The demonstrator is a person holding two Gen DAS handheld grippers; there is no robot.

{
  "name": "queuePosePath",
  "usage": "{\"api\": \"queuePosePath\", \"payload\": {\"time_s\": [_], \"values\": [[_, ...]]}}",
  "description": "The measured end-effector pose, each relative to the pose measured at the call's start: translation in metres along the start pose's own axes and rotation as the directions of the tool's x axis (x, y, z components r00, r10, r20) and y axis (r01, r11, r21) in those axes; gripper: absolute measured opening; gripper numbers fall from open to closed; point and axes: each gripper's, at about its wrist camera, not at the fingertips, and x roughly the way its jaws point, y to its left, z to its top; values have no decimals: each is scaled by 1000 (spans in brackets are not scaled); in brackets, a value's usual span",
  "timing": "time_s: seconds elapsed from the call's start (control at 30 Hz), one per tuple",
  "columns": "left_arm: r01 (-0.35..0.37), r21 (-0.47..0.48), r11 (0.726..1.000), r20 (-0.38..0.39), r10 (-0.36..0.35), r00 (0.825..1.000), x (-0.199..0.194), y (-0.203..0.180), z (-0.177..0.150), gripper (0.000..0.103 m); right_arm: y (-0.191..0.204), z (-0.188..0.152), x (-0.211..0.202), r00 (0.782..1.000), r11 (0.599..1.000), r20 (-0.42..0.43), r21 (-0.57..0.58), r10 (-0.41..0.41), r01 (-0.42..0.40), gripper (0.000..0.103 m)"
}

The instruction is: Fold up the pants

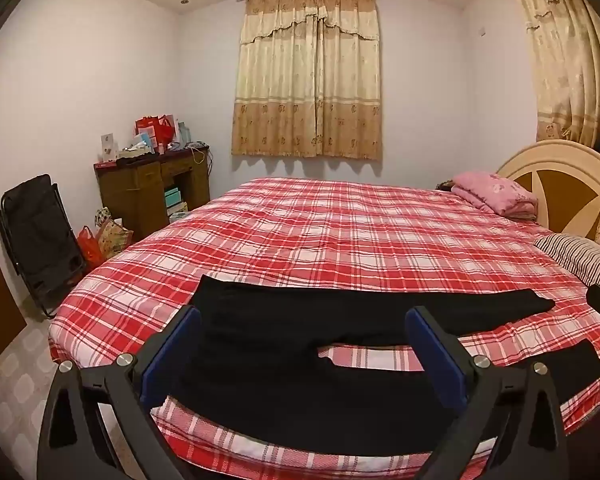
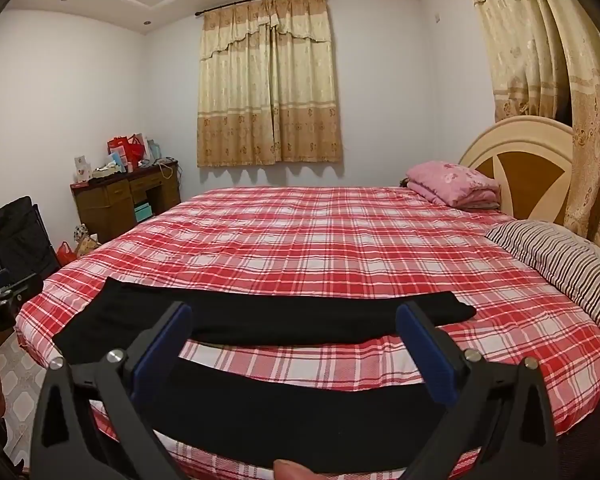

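Observation:
Black pants [image 1: 284, 344] lie flat on the near part of the red plaid bed [image 1: 340, 232], waist to the left, the two legs spread apart toward the right. They also show in the right wrist view [image 2: 260, 320]. My left gripper [image 1: 304, 344] is open and empty, held above the waist and crotch area. My right gripper [image 2: 292, 340] is open and empty, held above the nearer leg, with plaid cover showing between the legs. Neither gripper touches the pants.
A pink folded quilt [image 1: 496, 196] and a striped pillow [image 2: 556, 260] lie by the headboard [image 2: 520, 164] at the right. A wooden desk [image 1: 152, 188] with clutter and a black folding chair [image 1: 40, 240] stand left of the bed. The other gripper's tip [image 2: 4, 292] shows at the left edge.

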Motion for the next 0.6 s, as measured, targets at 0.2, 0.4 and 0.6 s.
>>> {"api": "queuePosePath", "payload": {"time_s": [0.2, 0.4, 0.6], "values": [[0, -3, 1000, -7, 0, 1000, 4, 3, -2, 102, -5, -1, 2, 1000, 1000, -4, 0, 2, -2, 103], [1, -6, 1000, -14, -1, 1000, 6, 5, -4, 102, -5, -6, 9, 1000, 1000, -15, -3, -6, 6, 103], [2, -6, 1000, -16, -2, 1000, 7, 5, -4, 102, -5, -7, 10, 1000, 1000, -17, -5, -7, 7, 103]]}}
